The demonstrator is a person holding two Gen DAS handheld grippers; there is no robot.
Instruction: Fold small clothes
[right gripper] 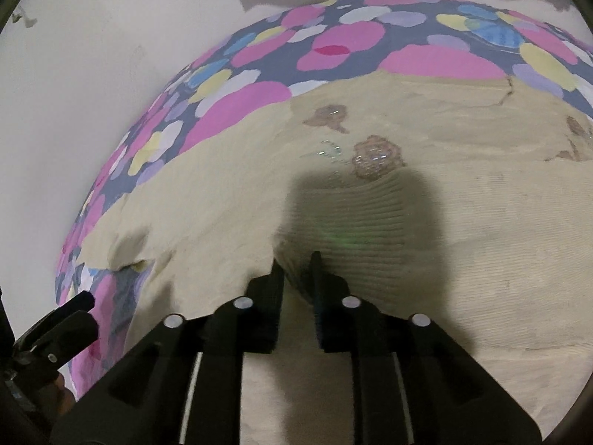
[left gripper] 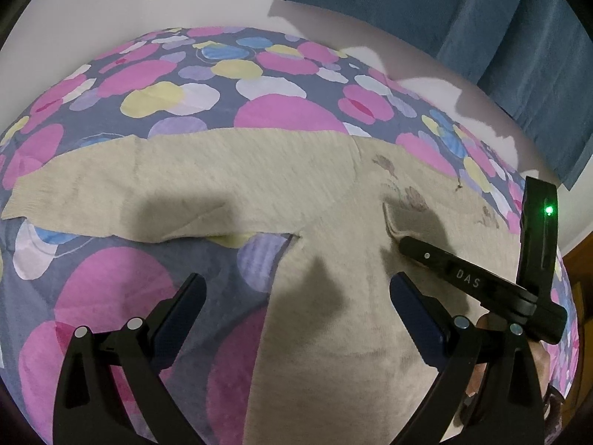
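Observation:
A small beige knit sweater (left gripper: 259, 170) with brown flower patches lies flat on a dotted bed cover (left gripper: 122, 278), one sleeve stretched left. My left gripper (left gripper: 296, 285) is open and empty, low over the sweater's side edge below the sleeve. My right gripper (right gripper: 298, 263) is shut on a ribbed edge of the sweater (right gripper: 352, 222) and lifts a small fold of it. The right gripper also shows in the left wrist view (left gripper: 404, 243), pinching that raised fold near the flower patches.
The cover (right gripper: 237, 104) is grey-blue with pink, yellow and lilac dots. A white wall (right gripper: 74, 92) is behind it. A blue curtain (left gripper: 481, 18) hangs at the back right. The left gripper shows at the lower left of the right wrist view (right gripper: 63, 326).

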